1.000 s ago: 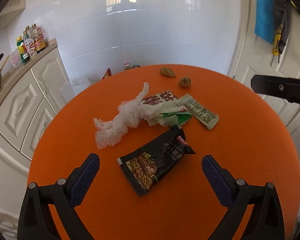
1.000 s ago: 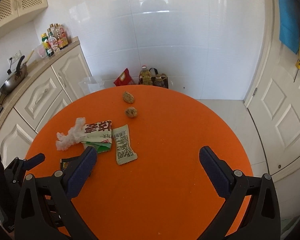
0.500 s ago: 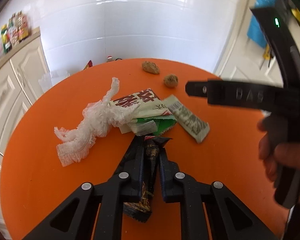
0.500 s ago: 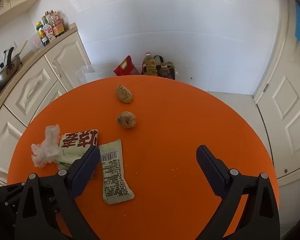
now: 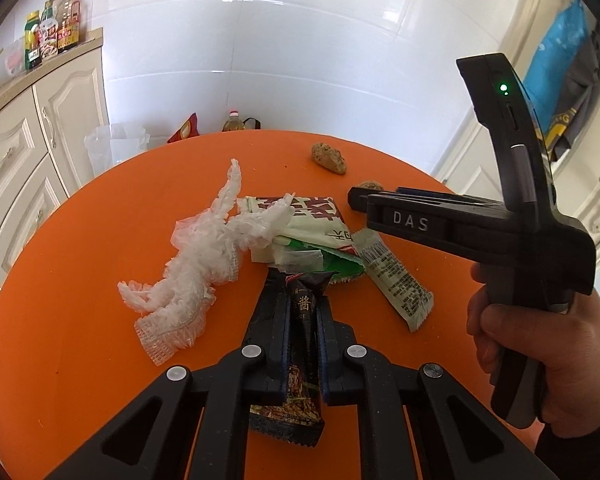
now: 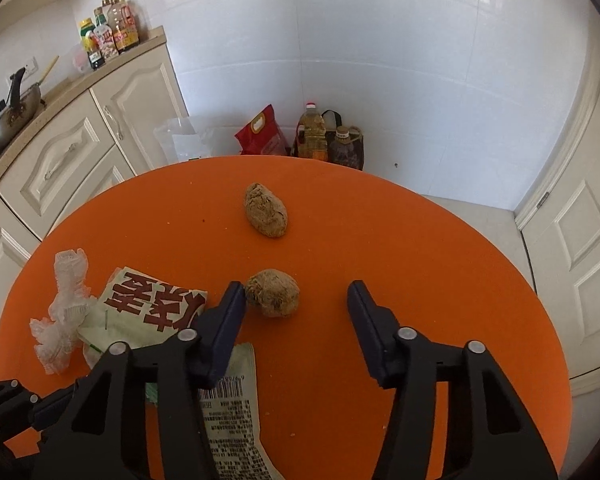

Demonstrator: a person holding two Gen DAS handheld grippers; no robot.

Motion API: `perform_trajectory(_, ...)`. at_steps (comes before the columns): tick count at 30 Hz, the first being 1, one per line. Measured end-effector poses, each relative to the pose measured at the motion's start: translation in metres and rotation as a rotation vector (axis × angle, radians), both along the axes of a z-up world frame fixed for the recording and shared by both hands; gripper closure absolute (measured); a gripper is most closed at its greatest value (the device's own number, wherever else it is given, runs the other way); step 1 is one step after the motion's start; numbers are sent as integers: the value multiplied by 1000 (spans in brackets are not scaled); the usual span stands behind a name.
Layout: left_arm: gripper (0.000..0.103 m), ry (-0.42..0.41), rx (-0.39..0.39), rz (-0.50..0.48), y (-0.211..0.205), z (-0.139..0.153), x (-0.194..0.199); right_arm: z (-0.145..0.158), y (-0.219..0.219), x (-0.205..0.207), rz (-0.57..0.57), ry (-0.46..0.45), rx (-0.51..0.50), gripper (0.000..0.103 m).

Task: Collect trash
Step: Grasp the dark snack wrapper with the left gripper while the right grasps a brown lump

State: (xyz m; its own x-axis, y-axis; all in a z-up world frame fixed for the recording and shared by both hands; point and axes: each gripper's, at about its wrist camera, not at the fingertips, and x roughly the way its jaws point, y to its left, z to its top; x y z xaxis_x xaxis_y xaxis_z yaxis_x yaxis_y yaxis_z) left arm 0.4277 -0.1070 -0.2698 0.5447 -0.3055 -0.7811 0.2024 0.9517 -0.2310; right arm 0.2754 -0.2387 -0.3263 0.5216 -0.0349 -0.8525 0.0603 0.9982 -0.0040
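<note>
Leftmost, a crumpled white plastic glove [image 5: 204, 256] lay on the orange bench [image 5: 80, 344], at about ten o'clock from the left tongs [image 5: 302, 320]. Beside it at twelve o'clock, touching its upper end, sat a white and green wrapper with red characters [image 5: 308, 220]. Clamped together on a dark sauce packet [image 5: 302, 344], those left tongs, with the packet's printed end sticking out below the pads and its top end just under the green wrapper's edge. At two o'clock, lay a pale barcode wrapper [image 5: 396, 276] flat on the bench, one end tucked against the green one.

Further right, right tongs [image 6: 296, 300] pointed down at the bench with jaws just closing yet apart, pads not pressing anything. Between them, nearer the left pad and seemingly brushing it, sat a brown crumbly lump [image 6: 274, 292]. At twelve o'clock past it, well apart, lay a second brown lump [image 6: 266, 216]. Seen at far right from the left wrist: a hand [image 5: 540, 344] wrapped round the right tool's handle.
</note>
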Motion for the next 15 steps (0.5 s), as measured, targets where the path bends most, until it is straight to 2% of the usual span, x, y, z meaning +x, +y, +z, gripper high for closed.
perform_trajectory(1, 96, 2, -3, 5, -3, 0, 5, 0, 2, 1, 10, -2, 14, 68)
perform_trajectory(3, 96, 4, -12, 8, -7, -1, 16, -1, 9, -1, 39, -3, -2, 77)
perform_trajectory(11, 97, 5, -59, 28, -18, 6, 44, 20, 2, -45, 9, -32, 77, 77)
perform_trajectory(15, 97, -11, -73, 18, -23, 14, 28, 42, -7, -81, -14, -53, 100, 77)
